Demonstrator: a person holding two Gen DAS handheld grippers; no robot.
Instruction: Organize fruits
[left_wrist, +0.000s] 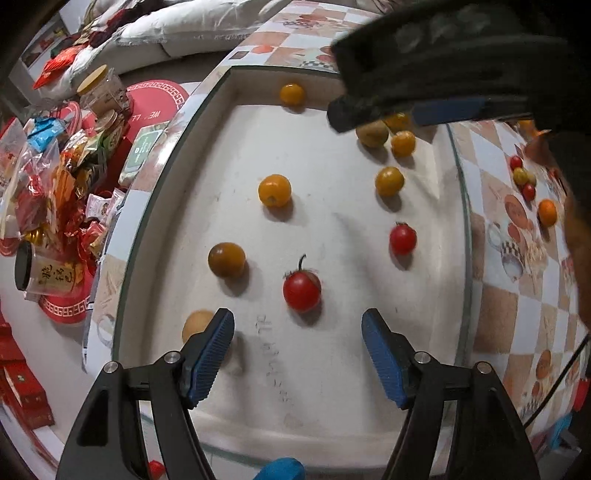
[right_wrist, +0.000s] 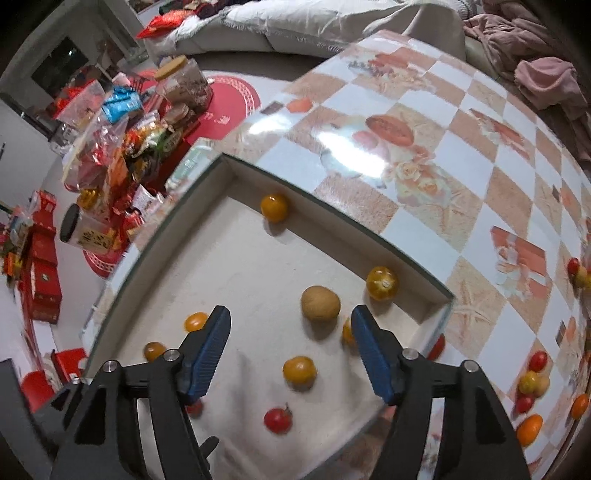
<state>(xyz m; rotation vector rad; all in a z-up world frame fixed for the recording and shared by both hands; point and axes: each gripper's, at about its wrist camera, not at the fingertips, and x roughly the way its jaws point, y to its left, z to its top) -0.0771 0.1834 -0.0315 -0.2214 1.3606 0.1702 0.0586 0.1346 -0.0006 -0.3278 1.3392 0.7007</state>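
Note:
A shallow white tray (left_wrist: 332, 387) (right_wrist: 236, 177) lies on the checkered table and holds several small fruits. In the left wrist view my left gripper (left_wrist: 298, 330) is open and empty, just above a red cherry tomato with a stem (left_wrist: 301, 291). Another red tomato (left_wrist: 402, 239), orange ones (left_wrist: 274, 189) (left_wrist: 389, 181) and a brownish one (left_wrist: 226, 259) lie around. My right gripper (right_wrist: 291, 325) is open and empty above the tray, near a tan longan-like fruit (right_wrist: 320, 302) and a yellow tomato (right_wrist: 382, 283). The right gripper's body (left_wrist: 443, 55) shows at the left view's top.
More loose tomatoes and orange fruits lie on the table right of the tray (left_wrist: 524, 181) (right_wrist: 532, 384). A heap of snack packets and jars (left_wrist: 55, 177) (right_wrist: 122, 147) covers the low table on the left. A sofa with cushions (right_wrist: 295, 22) stands behind.

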